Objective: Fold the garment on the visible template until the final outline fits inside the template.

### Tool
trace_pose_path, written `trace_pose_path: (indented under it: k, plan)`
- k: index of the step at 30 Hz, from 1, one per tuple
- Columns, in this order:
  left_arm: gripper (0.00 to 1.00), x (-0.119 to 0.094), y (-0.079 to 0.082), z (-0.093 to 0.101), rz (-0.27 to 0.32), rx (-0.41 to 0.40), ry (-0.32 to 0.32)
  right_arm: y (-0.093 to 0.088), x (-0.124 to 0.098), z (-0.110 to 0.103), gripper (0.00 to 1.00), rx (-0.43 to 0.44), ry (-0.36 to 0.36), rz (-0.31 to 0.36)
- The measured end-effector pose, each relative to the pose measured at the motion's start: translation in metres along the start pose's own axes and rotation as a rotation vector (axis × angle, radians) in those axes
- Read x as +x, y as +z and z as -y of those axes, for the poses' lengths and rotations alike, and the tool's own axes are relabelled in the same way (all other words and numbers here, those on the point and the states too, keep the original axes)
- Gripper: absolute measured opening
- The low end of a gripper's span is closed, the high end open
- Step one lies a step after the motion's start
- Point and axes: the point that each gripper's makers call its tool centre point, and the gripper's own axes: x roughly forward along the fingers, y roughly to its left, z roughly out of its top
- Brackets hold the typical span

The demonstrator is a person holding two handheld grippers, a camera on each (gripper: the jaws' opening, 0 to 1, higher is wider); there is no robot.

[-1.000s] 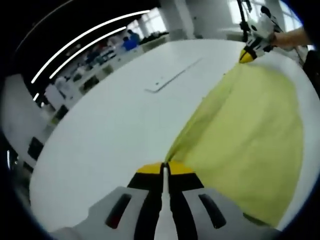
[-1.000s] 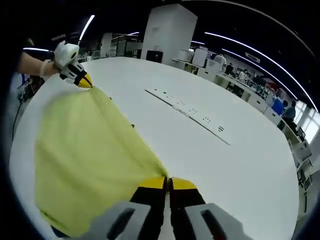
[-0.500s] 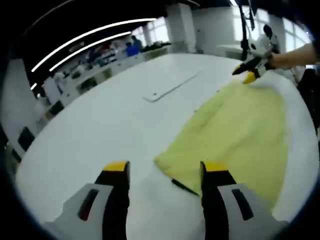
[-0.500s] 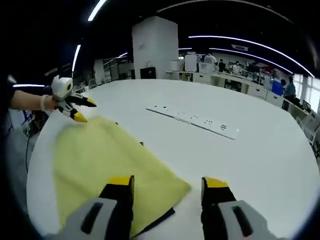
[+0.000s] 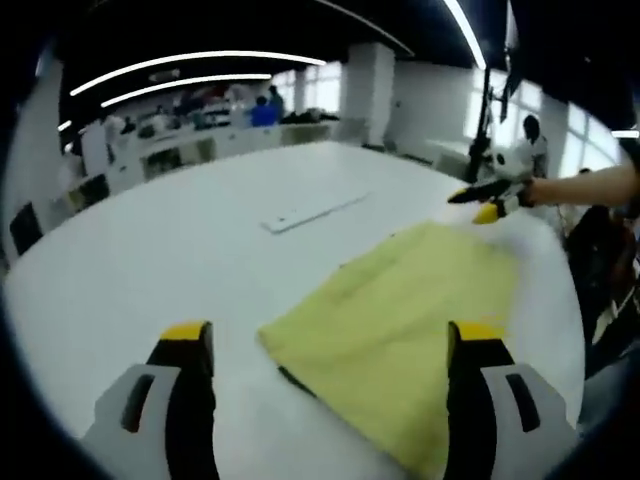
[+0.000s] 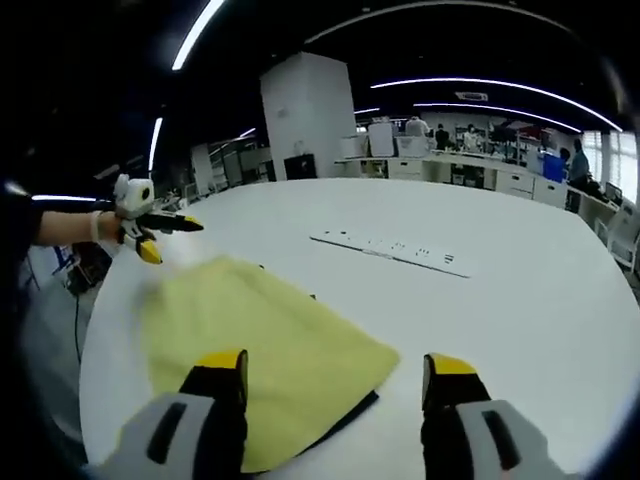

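Left gripper view, from left edge across: left gripper (image 5: 335,345) with jaws spread wide, yellow tips well apart, nothing between them and nothing touched. One white table (image 5: 150,260) below, broad and rounded. One long white strip (image 5: 312,210) lying flat on the table past mid-frame. One yellow garment (image 5: 405,325) spread flat on the table right of centre, its near corner between the two jaw tips but beyond them, a thin dark edge (image 5: 297,381) peeking out under that corner. Further right, right gripper (image 5: 490,198) held by a hand, jaws parted, hovering just past the garment's far corner, apparently clear of the cloth. Right gripper view, again left to right: left gripper (image 6: 170,238) on a hand at the far left, jaws parted, one tip dark and one yellow, just beyond the garment's far edge. One garment (image 6: 260,355) lying flat on the table (image 6: 540,330), filling the lower left, one dark edge (image 6: 345,420) showing beneath its near border. Right gripper (image 6: 337,372) wide open at the bottom, left tip over the cloth's near part, right tip over bare table, gripping nothing; contact with the cloth impossible to tell. One white strip (image 6: 392,252) with small markings across the middle of the table. Office desks and several people in the far background, too small to count.
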Motion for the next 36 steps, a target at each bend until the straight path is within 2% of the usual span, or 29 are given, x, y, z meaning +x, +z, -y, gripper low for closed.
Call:
trace_pose_path:
  k: [7, 14, 18, 21, 27, 33, 36]
  plan:
    - [0.99, -0.012, -0.002, 0.012, 0.004, -0.012, -0.031, -0.003, -0.017, -0.005, 0.68, 0.017, -0.011, 0.017]
    - [0.99, -0.028, -0.008, 0.023, 0.002, -0.045, -0.049, -0.003, -0.033, -0.016, 0.66, 0.042, -0.016, 0.039]
    - [0.97, -0.037, -0.019, 0.032, -0.019, -0.035, -0.057, -0.008, -0.042, -0.028, 0.63, 0.04, -0.003, 0.042]
    - [0.96, -0.044, -0.033, 0.039, -0.025, -0.078, -0.057, -0.015, -0.047, -0.038, 0.61, 0.046, 0.011, 0.037]
    - [0.93, -0.057, -0.058, 0.055, -0.044, -0.11, -0.063, -0.03, -0.057, -0.056, 0.58, 0.056, 0.028, 0.023]
    - [0.92, -0.065, -0.07, 0.067, -0.044, -0.136, -0.068, -0.046, -0.069, -0.072, 0.56, 0.069, 0.04, 0.009]
    - [0.9, -0.068, -0.076, 0.072, -0.047, -0.148, -0.069, -0.059, -0.074, -0.084, 0.51, 0.068, 0.062, -0.016]
